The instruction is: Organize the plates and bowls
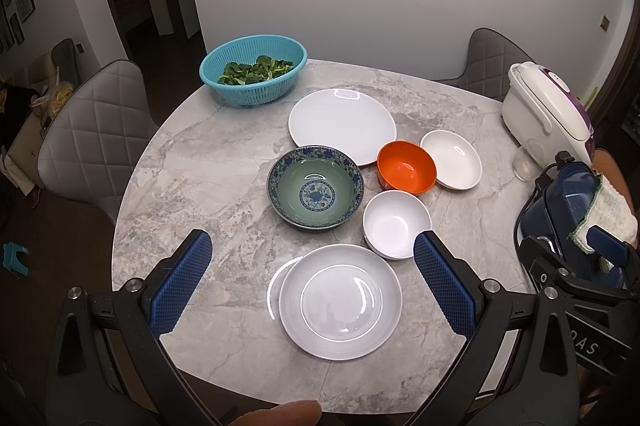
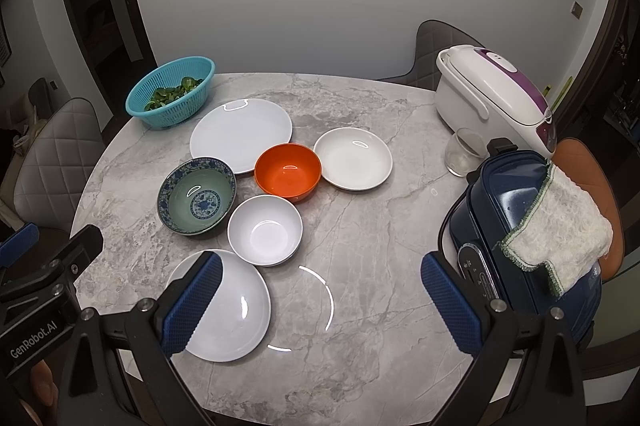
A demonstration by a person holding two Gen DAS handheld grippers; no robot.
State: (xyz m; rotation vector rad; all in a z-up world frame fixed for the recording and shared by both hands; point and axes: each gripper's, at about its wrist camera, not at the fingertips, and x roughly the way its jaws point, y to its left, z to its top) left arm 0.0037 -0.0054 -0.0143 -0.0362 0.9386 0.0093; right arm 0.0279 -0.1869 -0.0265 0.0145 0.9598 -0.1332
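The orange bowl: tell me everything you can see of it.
The orange bowl is small, round, glossy and plastic-looking, orange inside and out. It stands upright and empty near the middle of the marble table, among the large plate, small plate and white bowl. Whether it touches them is unclear.

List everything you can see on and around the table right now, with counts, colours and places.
Plates: 3, white; large one far centre, small deep one right of the orange bowl, one nearest the front edge.
Bowls: 3; blue-green patterned centre-left, orange centre, white in front of it.
Colander: 1, teal, holding greens, far left.
Rice cooker: 1, white and purple, far right.
Glass: 1, clear, beside the cooker.
Electric cooker: 1, navy, right edge, with a white cloth draped over it.
Chairs: grey quilted left.
Table: grey marble.
Left tongs: open.
Right tongs: open.
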